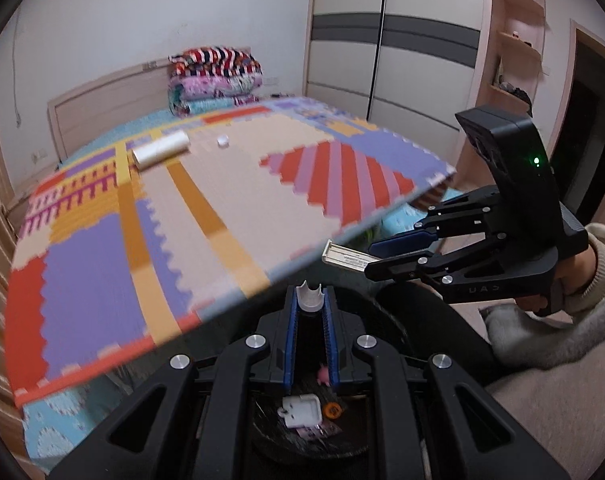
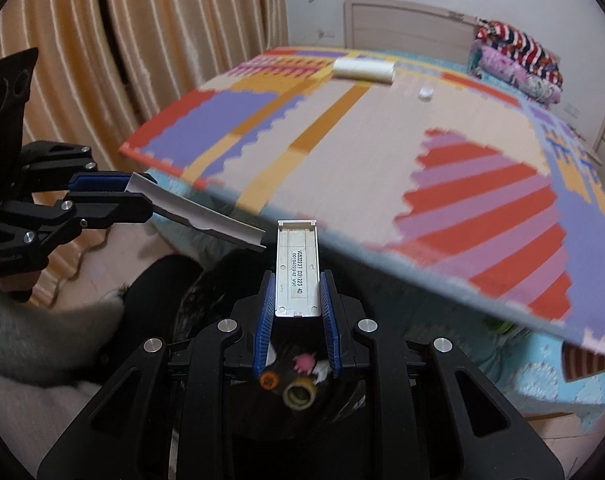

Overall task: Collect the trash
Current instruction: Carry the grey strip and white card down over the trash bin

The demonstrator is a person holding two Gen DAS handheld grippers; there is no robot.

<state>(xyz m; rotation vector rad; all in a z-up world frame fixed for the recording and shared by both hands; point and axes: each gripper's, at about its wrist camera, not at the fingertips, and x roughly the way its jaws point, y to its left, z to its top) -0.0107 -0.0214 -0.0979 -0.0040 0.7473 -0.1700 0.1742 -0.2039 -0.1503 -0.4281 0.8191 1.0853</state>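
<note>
Both tools are gripping trash right now. Left tool is clamping a curved white plastic strip; from the right wrist view its long axis is running out from the pads, slanting down twd the middle, free end hanging in air just beside the other piece. From the left wrist view the strip is showing end-on, only a scalloped white tip poking past the pads.

Right tool is pinching a flat white cover w/ a printed label, looks like a battery-door type panel; long axis is lying along the fingers, pointing straight fwd and away from the cam, label side facing up.

Under both tools a dark trash bag is sitting open on the floor, already holding bits: a white case, an orange round thing, a pink scrap, a tape ring. So part of the job is looking done.

Remaining, as far as visible: both held pcs are hovering over the bag, not yet dropped. On the bed's foam mat a white roll and a small white cap are sitting well apart from the tools, prob. next pickups, tho whether the roll counts as trash isn't certain.
</note>
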